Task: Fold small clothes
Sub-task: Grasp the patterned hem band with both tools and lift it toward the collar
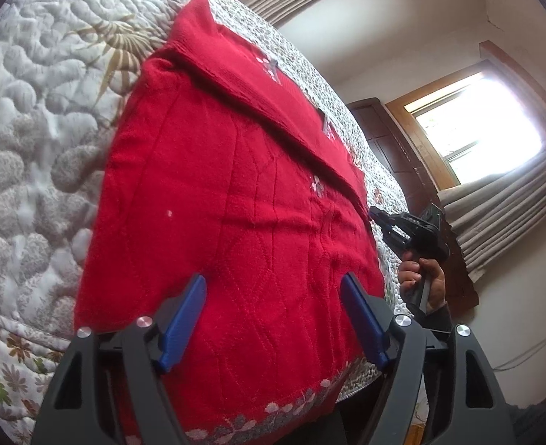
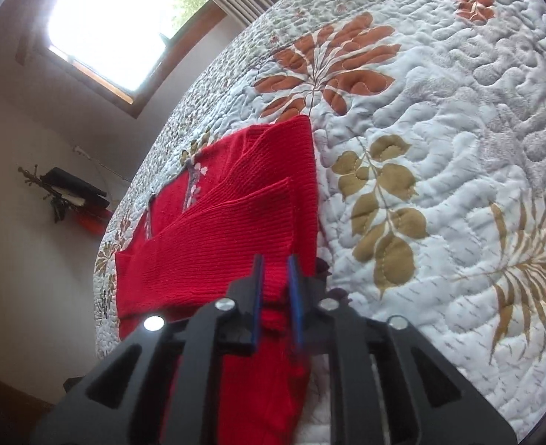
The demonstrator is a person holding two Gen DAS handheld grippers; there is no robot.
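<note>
Red sweater (image 1: 228, 200) lies flat on quilt (image 1: 32, 118) of bed, sleeve folded across body, hem with floral band at near bed edge. My left gripper (image 1: 273, 319): fingers (image 1: 184, 322) spread wide, poised over sweater's hem end, cloth between them in view; contact I cannot tell. My right gripper (image 2: 275, 296): fingers (image 2: 294, 293) pinching red knit fold at sweater's side edge. Person's hand (image 1: 421, 278) grips right gripper's handle beside bed edge.
</note>
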